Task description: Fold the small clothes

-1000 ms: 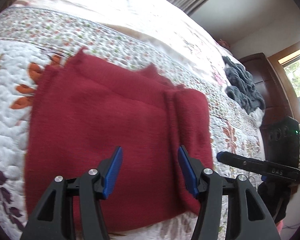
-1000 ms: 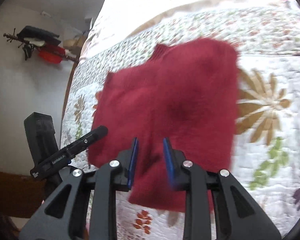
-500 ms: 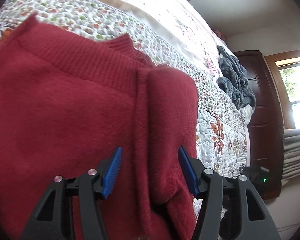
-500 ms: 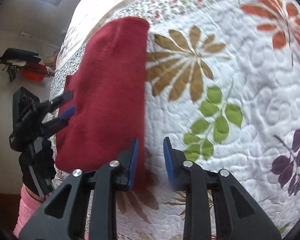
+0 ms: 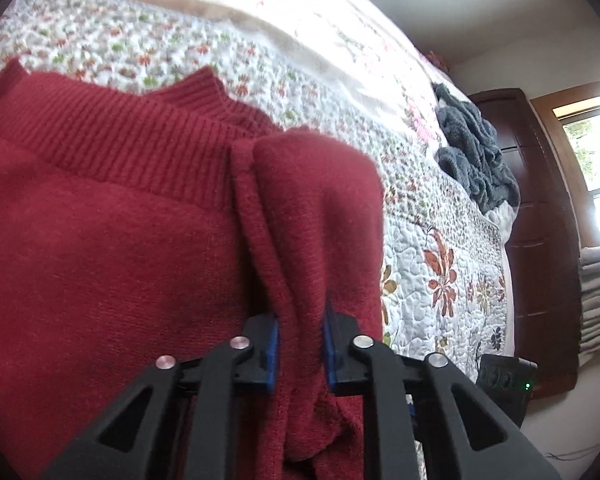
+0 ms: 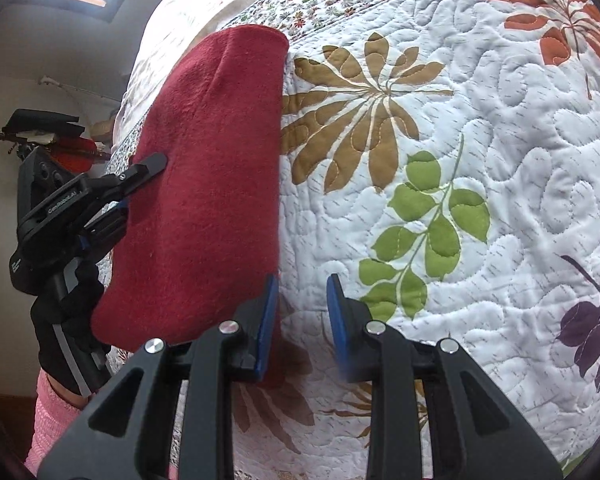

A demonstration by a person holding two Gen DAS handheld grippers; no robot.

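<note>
- Two blue-padded fingers of the left gripper [image 5: 300,350] are clamped on a thick fold of the red sweater [image 5: 100,260] in the left wrist view; the pinched fabric bunches between the pads and hangs below them.
- The sweater fills the left and middle of that view, its ribbed band [image 5: 120,148] running across the upper part, with a folded layer standing up as a ridge just above the pads.
- Behind the sweater lies the floral quilt [image 5: 440,280] of a bed, and further along it a heap of grey fabric [image 5: 476,156] rests near the far edge, well apart from the sweater.
- A dark wooden cabinet [image 5: 540,240] stands beyond the bed, beside a bright window [image 5: 592,148].
- In the right wrist view, the right gripper [image 6: 300,320] has its fingers apart with nothing between them; only quilt [image 6: 480,120] shows in the gap. Its left pad sits just beside the sweater's right edge, and whether it touches cannot be told.
- The sweater [image 6: 212,184] lies there as a long folded shape on the quilt, to the left of a brown flower print.
- At the sweater's left edge the left gripper [image 6: 112,192] is seen from the side, one finger lying over the fabric, held by a black-gloved hand [image 6: 66,316] with a pink sleeve [image 6: 48,420] below.
</note>
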